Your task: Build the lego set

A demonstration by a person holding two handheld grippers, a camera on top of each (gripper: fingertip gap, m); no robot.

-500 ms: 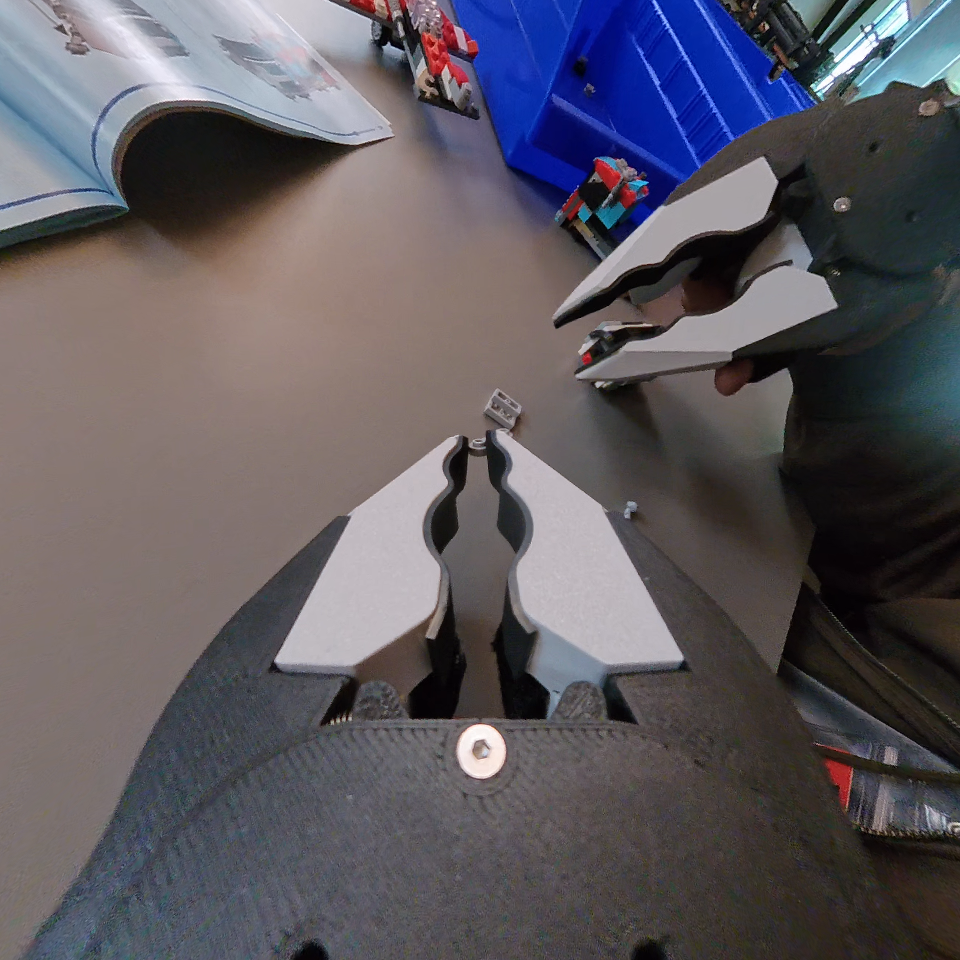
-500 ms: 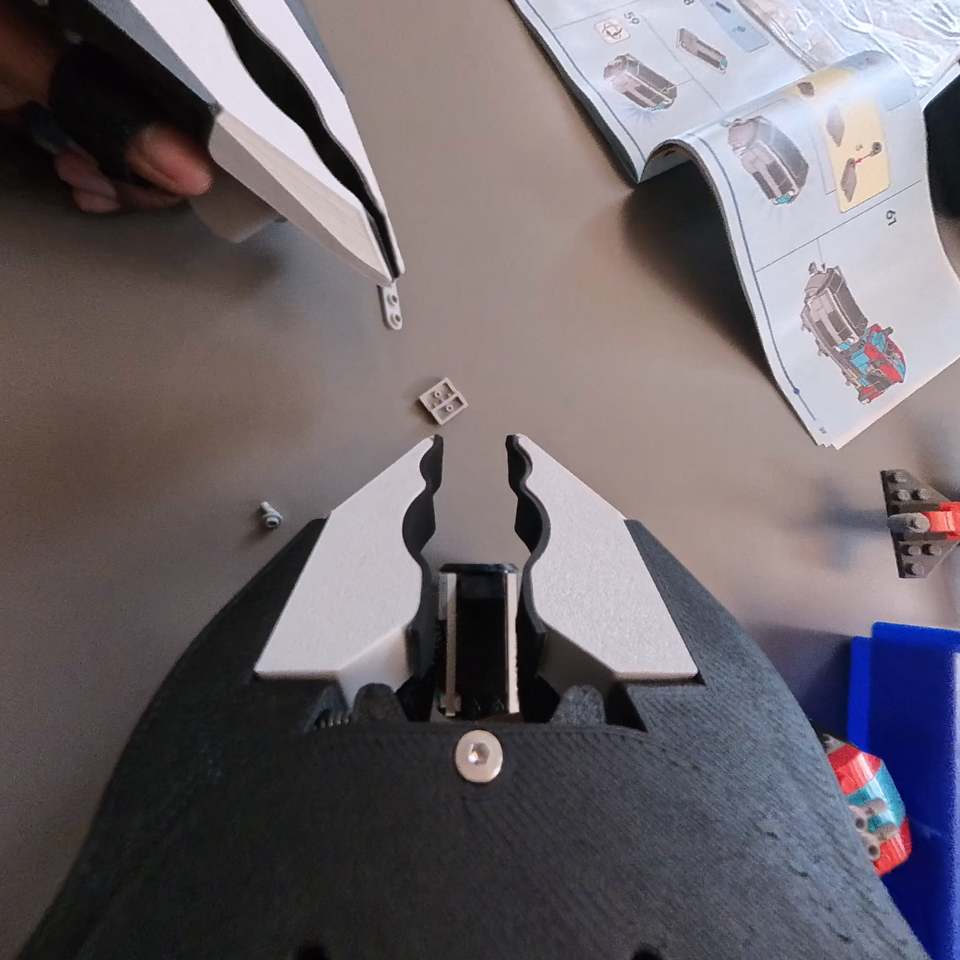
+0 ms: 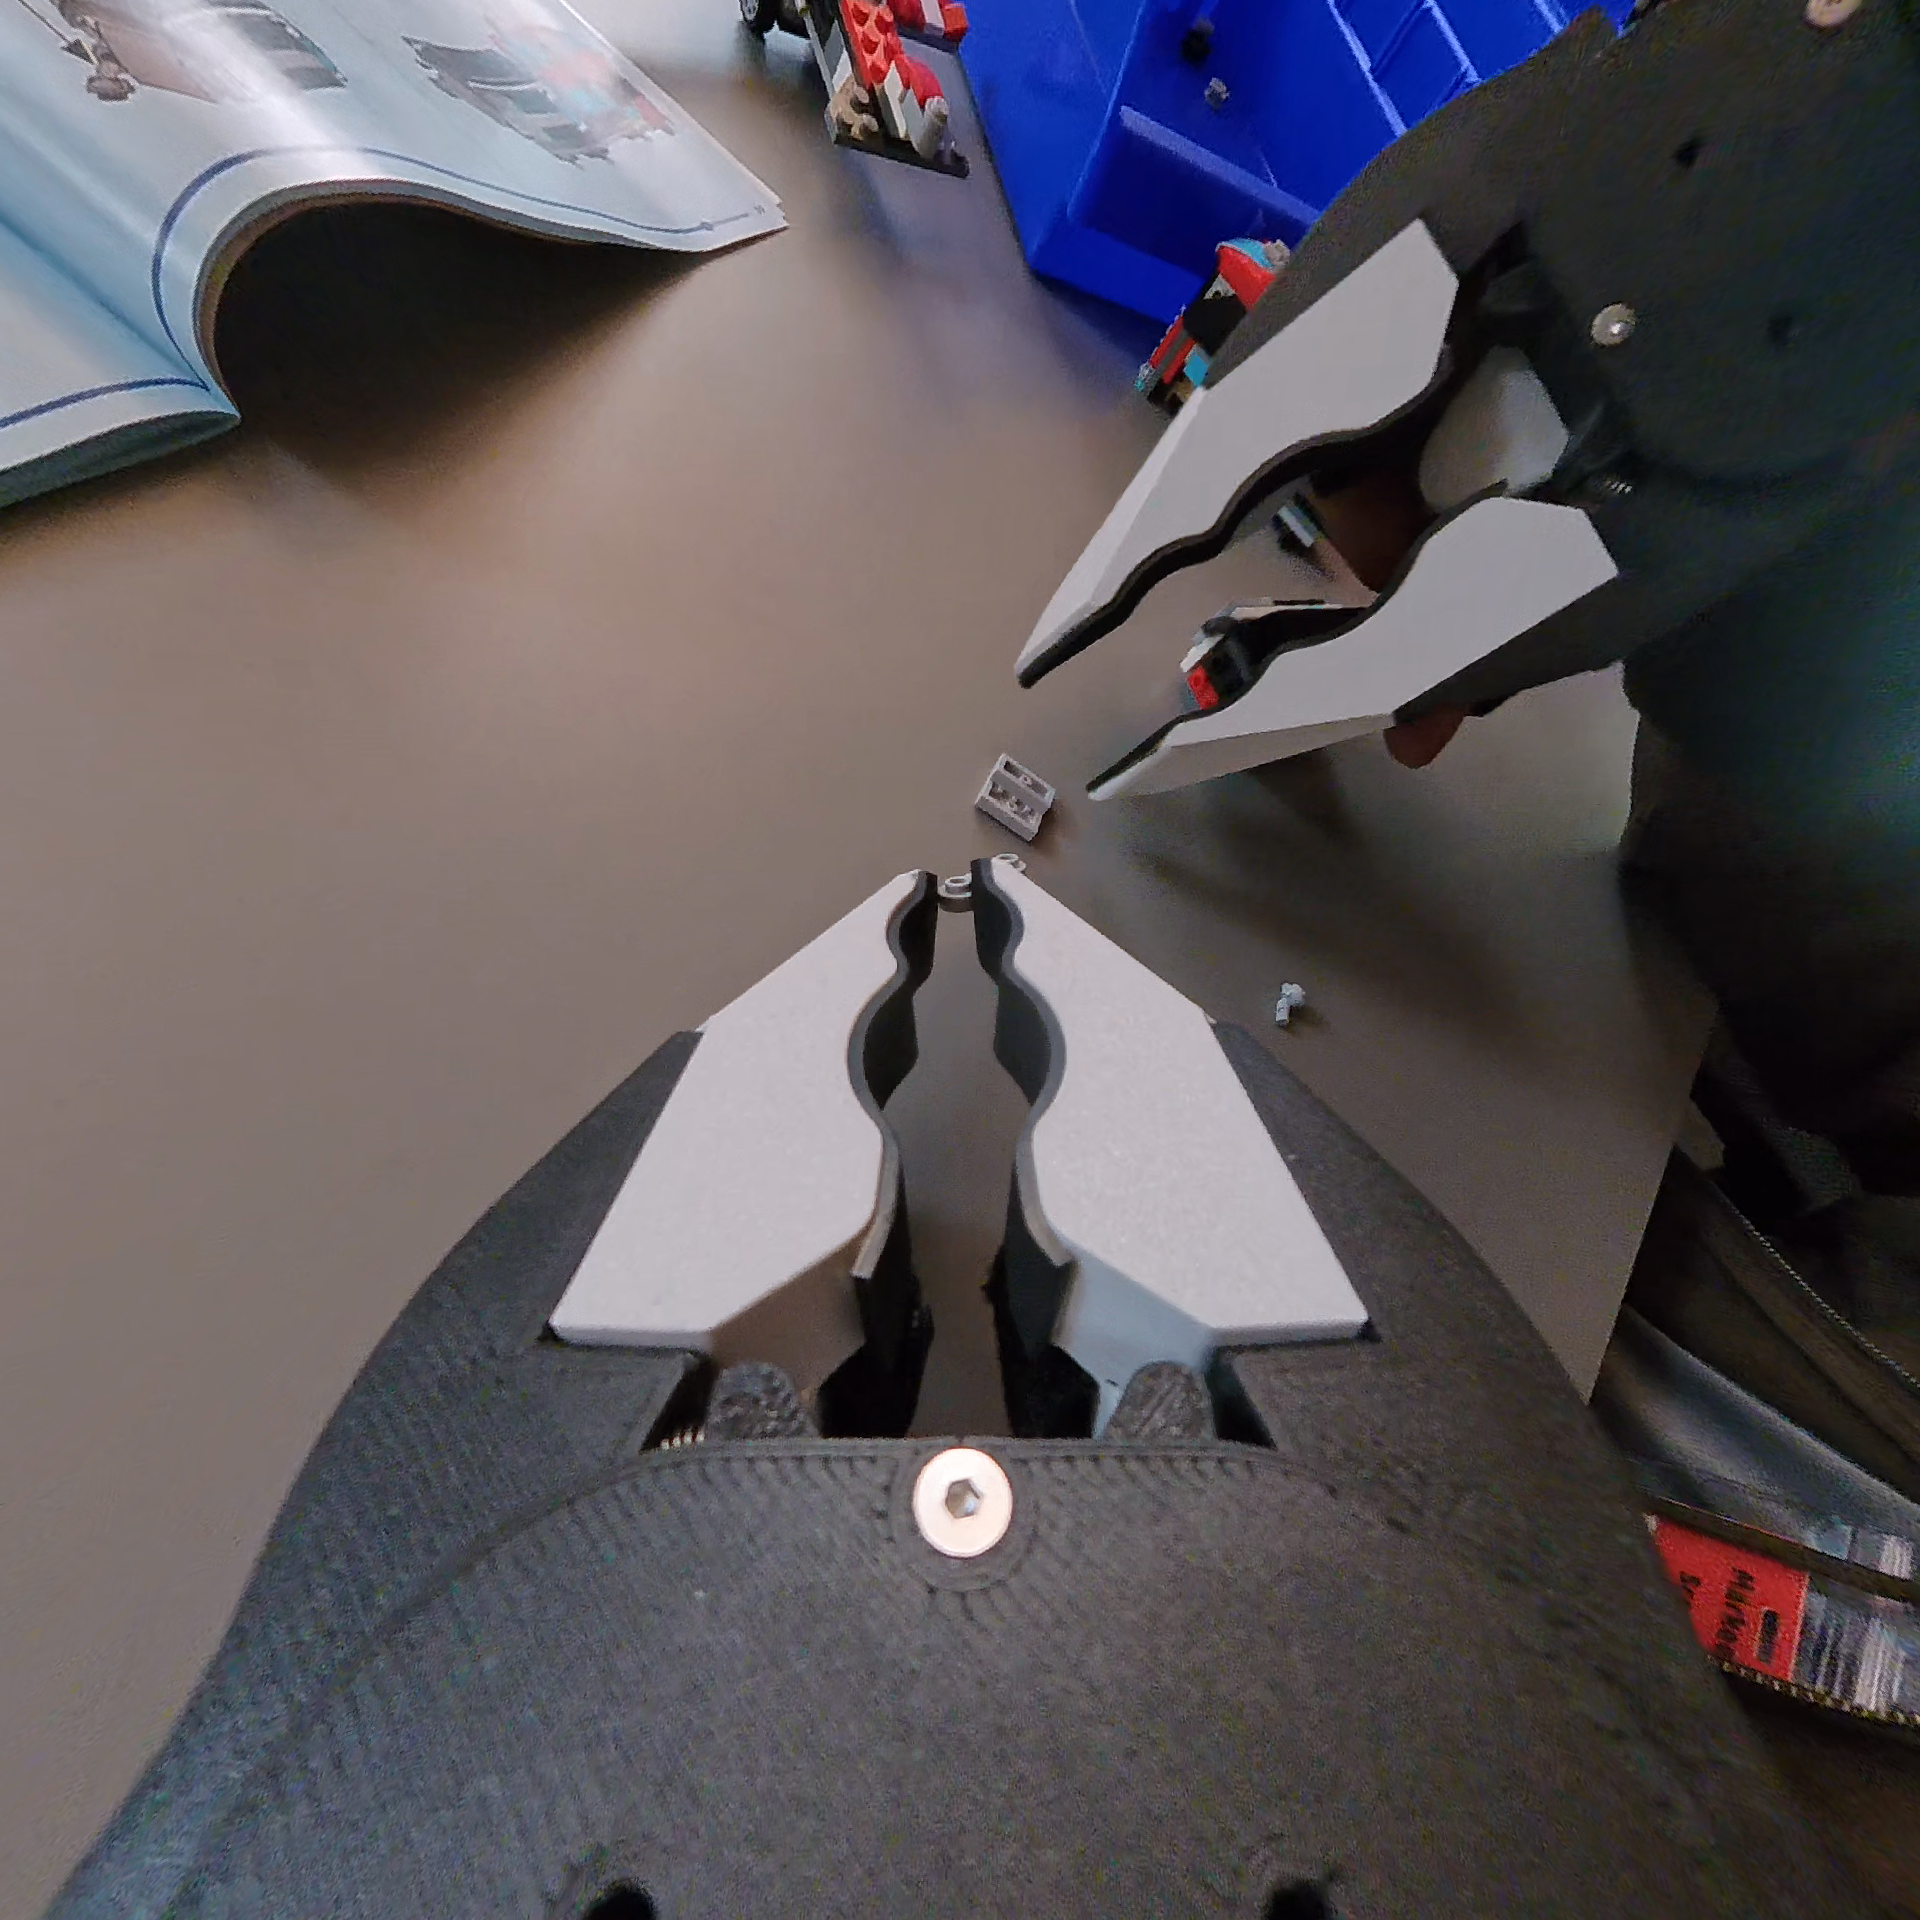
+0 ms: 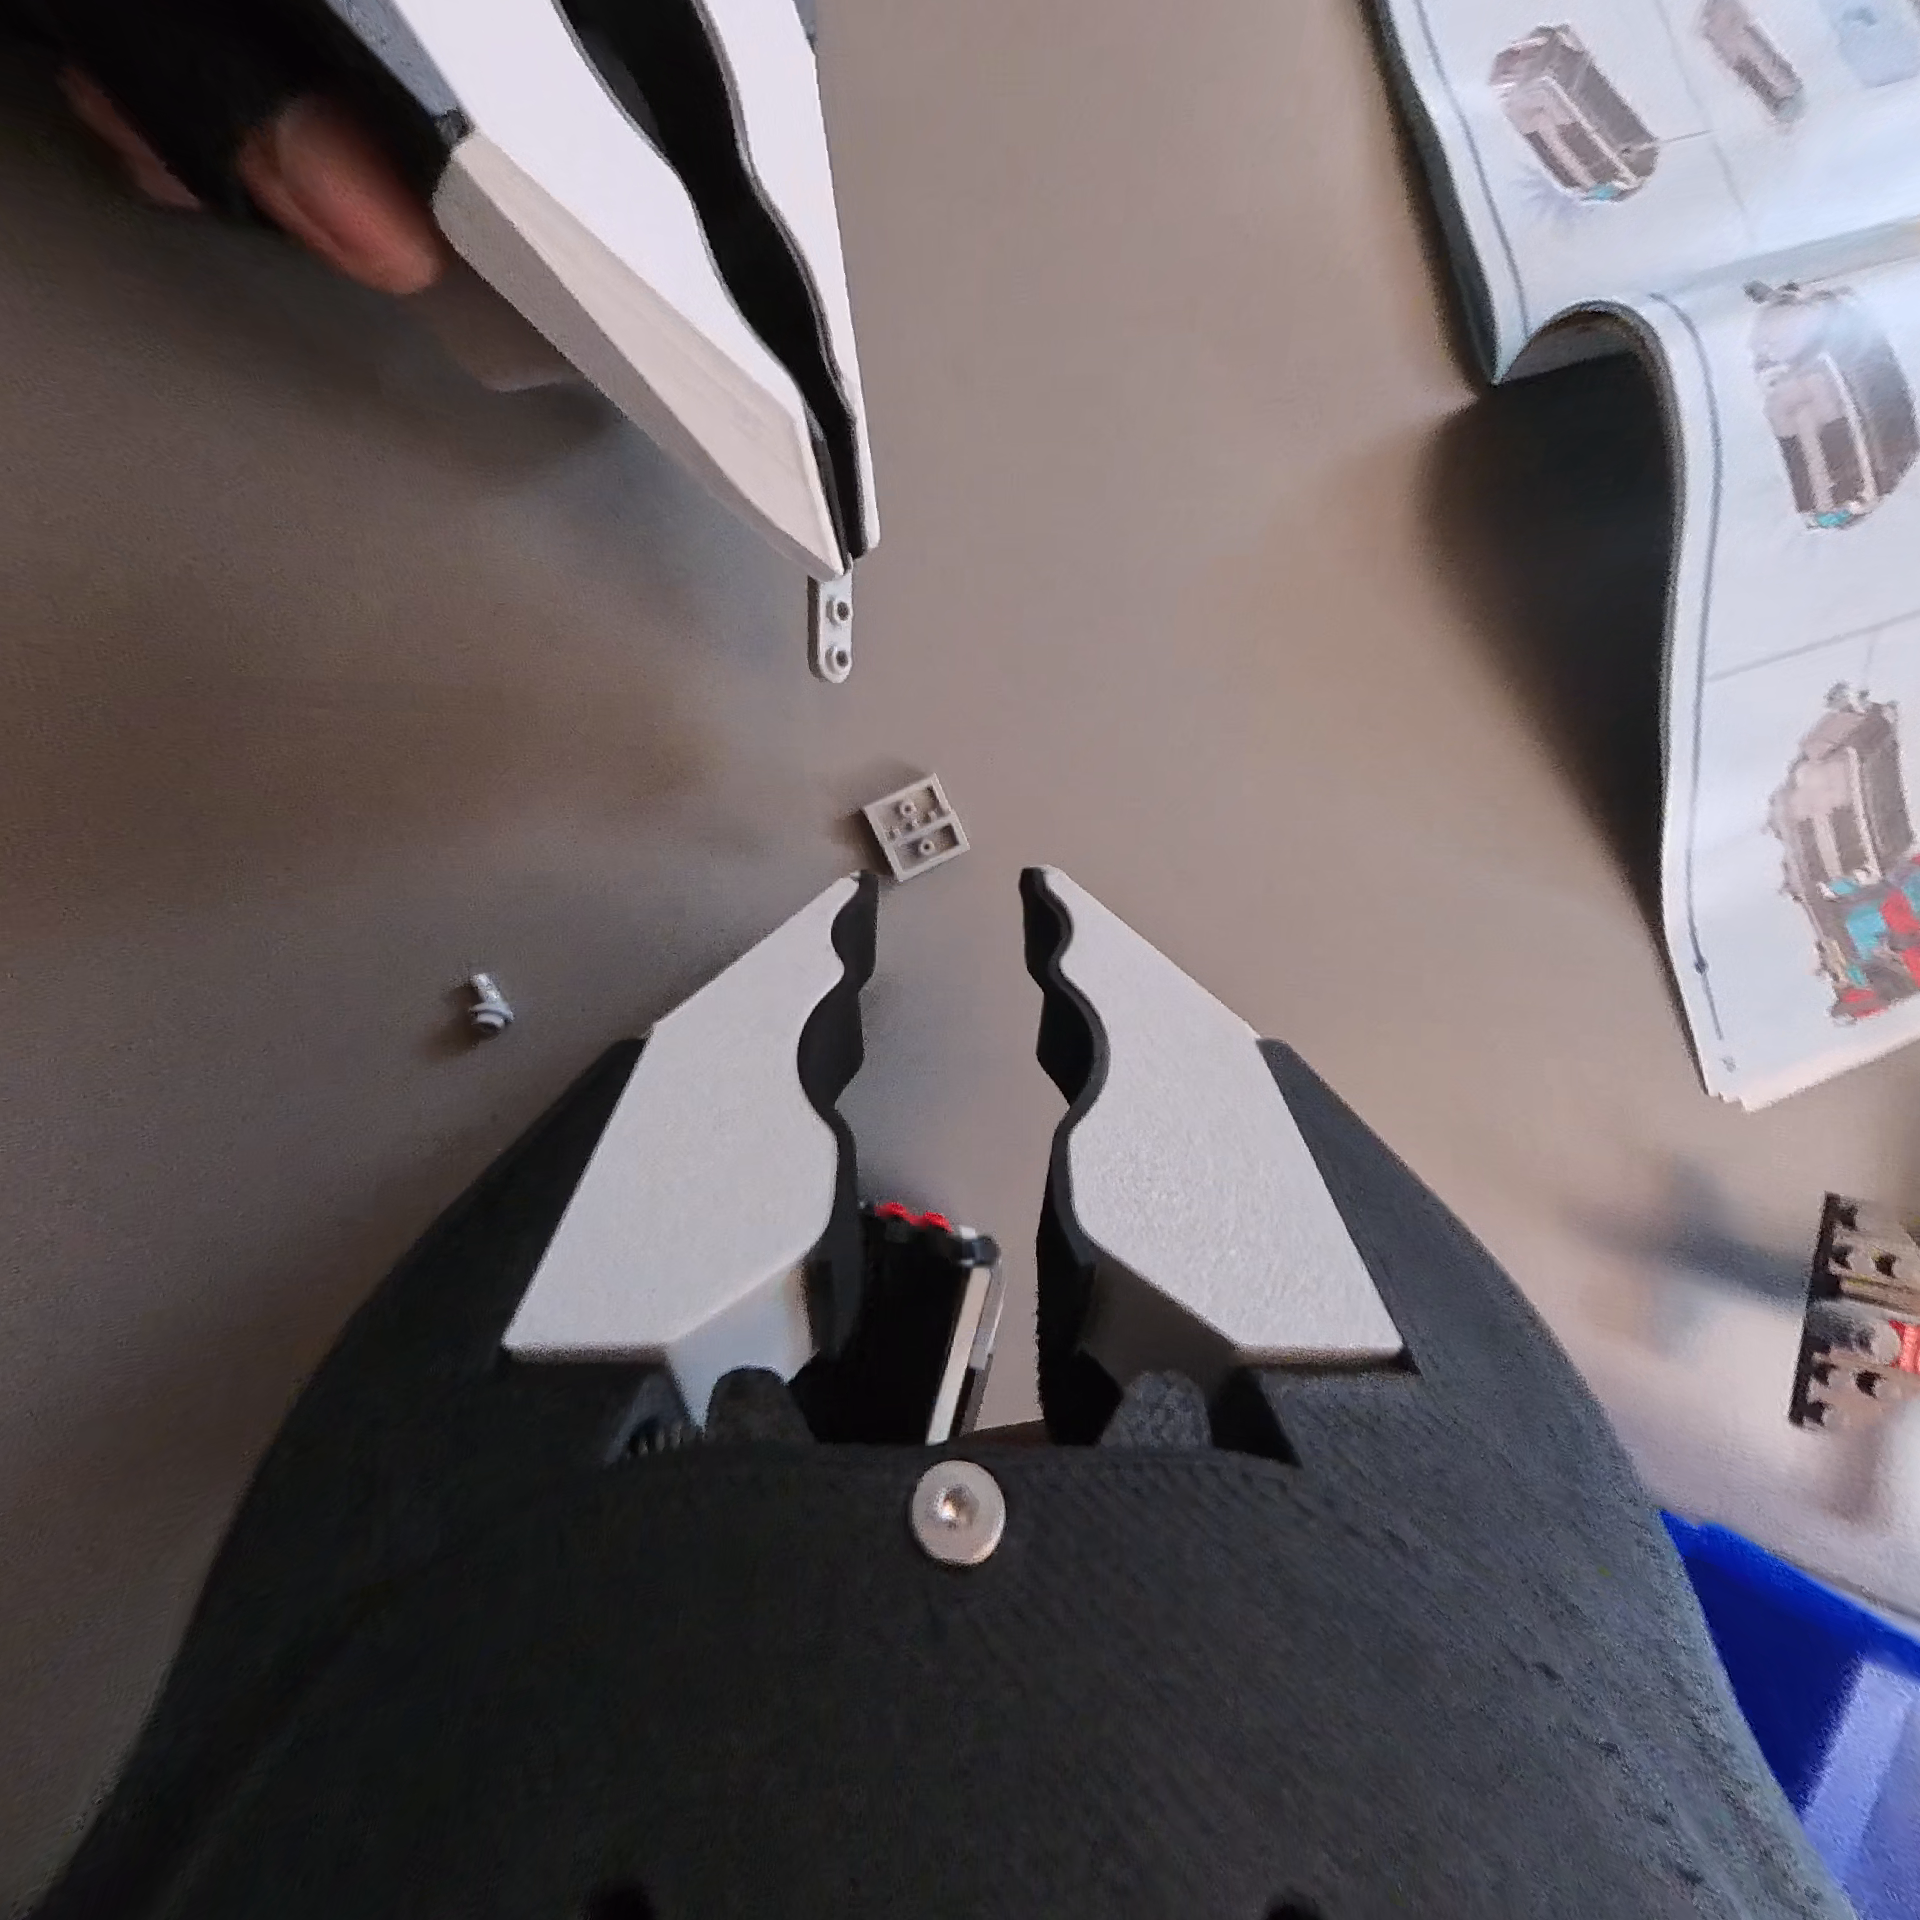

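The left gripper [image 3: 951, 883] had its fingers drawn nearly together, the tips pinching one end of a small light-grey flat plastic plate with two round holes [image 4: 834, 634]; the free end stuck out past the tips, low over the brown matte table [image 3: 520, 727].

The right gripper [image 4: 948, 878] was spread wide. A short black, red and white brick assembly [image 4: 914, 1320] sat deep between its fingers near their roots, tilted against one inner side with clear space on the other, so it was not clamped. Whether it rested on the table could not be told.

Just beyond the right gripper's tips, between the two grippers, lay a small grey square plastic plate, underside up [image 4: 914, 826], touched by neither. A tiny grey plastic peg [image 4: 486, 1006] lay loose on the table off to the side, apart from both.

Farther off, an open printed building booklet with a curled page [image 3: 312, 156] lay on the table. At the far edge stood a blue plastic bin [image 3: 1143, 135], with a red, black and teal brick sub-build [image 3: 1236, 281] against its foot and a larger red, black and grey brick model [image 3: 894, 94] beside it. None of the loose grey pieces was joined to any build.
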